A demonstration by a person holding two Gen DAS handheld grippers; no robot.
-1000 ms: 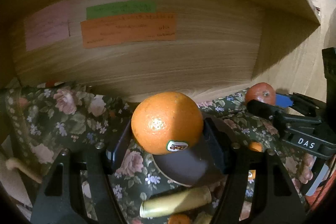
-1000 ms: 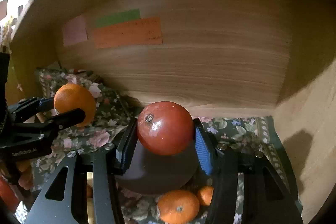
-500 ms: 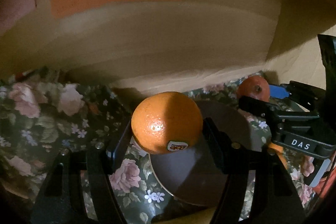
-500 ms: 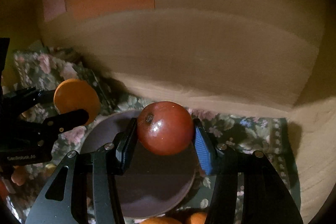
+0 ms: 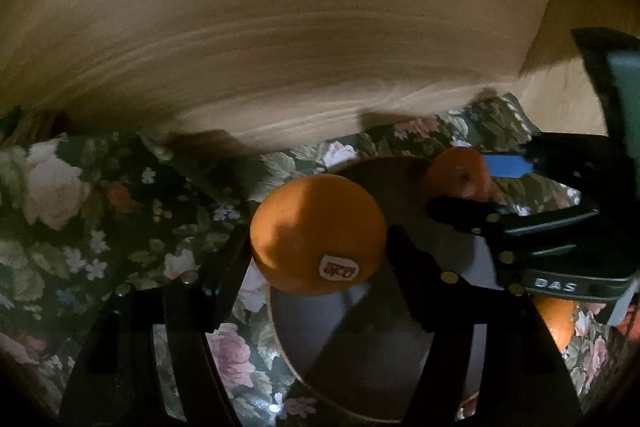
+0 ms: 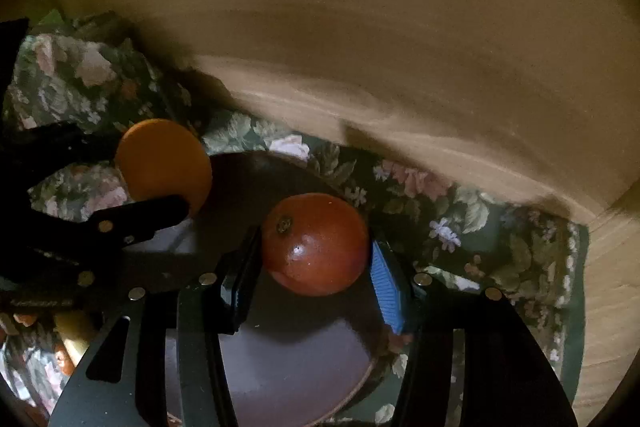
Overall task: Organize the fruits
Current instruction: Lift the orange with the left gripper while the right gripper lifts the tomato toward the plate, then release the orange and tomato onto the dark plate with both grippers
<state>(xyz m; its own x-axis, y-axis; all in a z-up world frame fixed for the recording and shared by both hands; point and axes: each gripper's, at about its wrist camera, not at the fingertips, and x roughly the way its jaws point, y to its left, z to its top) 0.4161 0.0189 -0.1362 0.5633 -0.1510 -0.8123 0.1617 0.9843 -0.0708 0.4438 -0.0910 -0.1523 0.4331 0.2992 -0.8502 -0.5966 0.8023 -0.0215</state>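
My left gripper [image 5: 318, 251] is shut on a large orange [image 5: 316, 233] with a sticker, held just above the left rim of a dark round plate [image 5: 372, 371]. My right gripper [image 6: 316, 259] is shut on a dark red-orange fruit [image 6: 314, 243], held over the same plate [image 6: 296, 359]. In the left wrist view the right gripper [image 5: 472, 187] with its fruit [image 5: 458, 175] is over the plate's far right. In the right wrist view the left gripper [image 6: 156, 167] with the orange [image 6: 164, 163] is at the plate's left.
The plate lies on a floral cloth [image 5: 80, 211] inside a wooden box, whose back wall [image 5: 304, 39] stands close behind. A small orange [image 5: 558, 319] lies on the cloth at the right. A pale yellow object [image 6: 74, 335] and small fruits lie at lower left in the right wrist view.
Both grippers have moved forward and down toward the plate, each still holding its fruit. The wall notes have slid up out of view and the plate now fills more of both views.
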